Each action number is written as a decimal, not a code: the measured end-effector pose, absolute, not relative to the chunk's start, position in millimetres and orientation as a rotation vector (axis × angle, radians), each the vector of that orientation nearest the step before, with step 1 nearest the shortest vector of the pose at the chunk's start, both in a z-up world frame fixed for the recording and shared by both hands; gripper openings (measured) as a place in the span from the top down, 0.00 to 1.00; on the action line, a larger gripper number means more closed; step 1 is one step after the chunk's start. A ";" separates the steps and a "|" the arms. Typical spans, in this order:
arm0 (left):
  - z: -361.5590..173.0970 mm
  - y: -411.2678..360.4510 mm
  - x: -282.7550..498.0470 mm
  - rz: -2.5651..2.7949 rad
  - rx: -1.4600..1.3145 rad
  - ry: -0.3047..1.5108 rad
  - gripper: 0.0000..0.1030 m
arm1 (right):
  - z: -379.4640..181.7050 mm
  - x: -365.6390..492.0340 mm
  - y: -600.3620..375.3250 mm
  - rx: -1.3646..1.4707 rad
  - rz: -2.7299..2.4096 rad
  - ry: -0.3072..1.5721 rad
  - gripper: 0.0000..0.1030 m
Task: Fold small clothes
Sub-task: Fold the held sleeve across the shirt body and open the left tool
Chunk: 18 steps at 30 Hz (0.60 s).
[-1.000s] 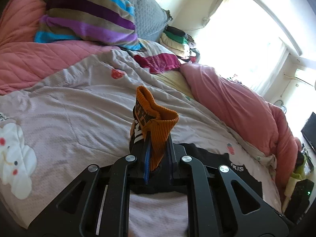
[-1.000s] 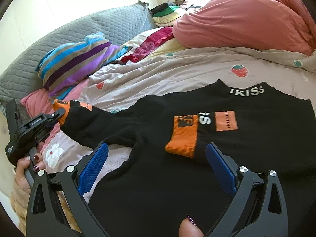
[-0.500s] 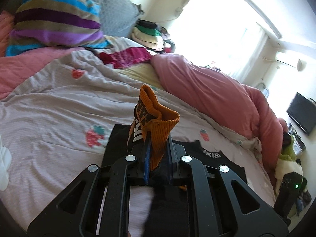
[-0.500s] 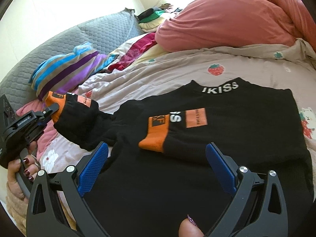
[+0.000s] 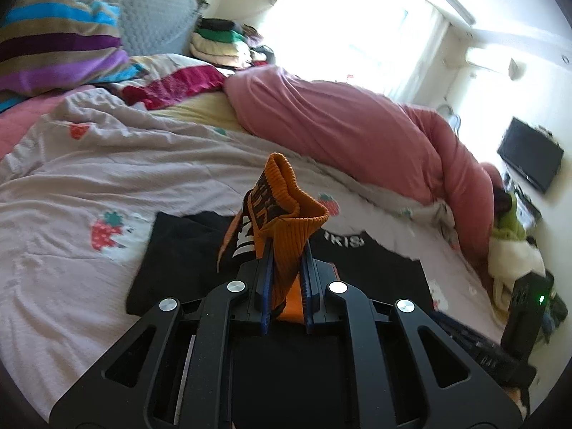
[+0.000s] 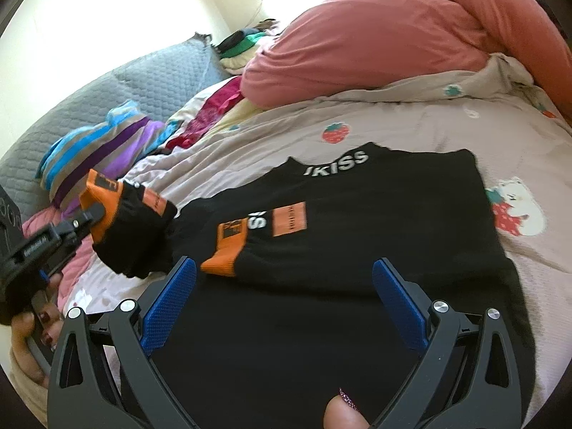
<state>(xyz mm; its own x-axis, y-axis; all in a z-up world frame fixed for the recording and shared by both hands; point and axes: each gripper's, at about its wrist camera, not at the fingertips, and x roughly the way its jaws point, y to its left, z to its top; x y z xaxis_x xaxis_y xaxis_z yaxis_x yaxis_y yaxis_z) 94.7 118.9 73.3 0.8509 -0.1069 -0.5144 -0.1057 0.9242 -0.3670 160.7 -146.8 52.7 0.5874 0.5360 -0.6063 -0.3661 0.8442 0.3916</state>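
Observation:
A small black sweater (image 6: 357, 221) with white collar lettering lies flat on the bed. Its one sleeve is folded across the chest, its orange cuff (image 6: 228, 246) lying on the black front. My left gripper (image 5: 286, 279) is shut on the other sleeve's orange cuff (image 5: 286, 207) and holds it above the sweater (image 5: 178, 250). In the right wrist view that gripper (image 6: 89, 214) and held cuff (image 6: 103, 196) sit left of the sweater body. My right gripper (image 6: 284, 304) is open and empty, hovering over the sweater's lower part.
The bed has a pale strawberry-print cover (image 6: 411, 121). A pink duvet (image 6: 393, 28) is heaped along the far side. A striped cushion (image 5: 53, 53), grey pillow (image 5: 157, 18) and a stack of folded clothes (image 5: 221, 43) lie at the head. A black monitor (image 5: 529, 157) stands beside the bed.
My left gripper has carried the orange cuff from the bed's left side in over the sweater body. The right gripper stayed open and drew back a little.

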 end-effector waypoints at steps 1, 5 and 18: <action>70.6 112.5 97.6 -0.010 -0.384 0.569 0.93 | 52.0 161.2 -150.8 0.240 0.522 0.782 0.05; 59.3 91.9 107.7 -0.046 -0.347 0.613 0.93 | 48.4 165.3 -168.3 0.262 0.481 0.786 0.05; 20.7 56.4 125.8 -0.132 -0.289 0.732 0.92 | 34.8 176.3 -194.4 0.304 0.401 0.813 0.05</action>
<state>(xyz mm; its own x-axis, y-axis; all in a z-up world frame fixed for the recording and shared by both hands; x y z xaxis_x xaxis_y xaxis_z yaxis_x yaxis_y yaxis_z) 125.8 56.4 20.7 0.7379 -0.2186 -0.6385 0.0182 0.9522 -0.3049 176.3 -194.4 34.8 0.6199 0.4567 -0.6381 -0.2280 0.8829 0.4105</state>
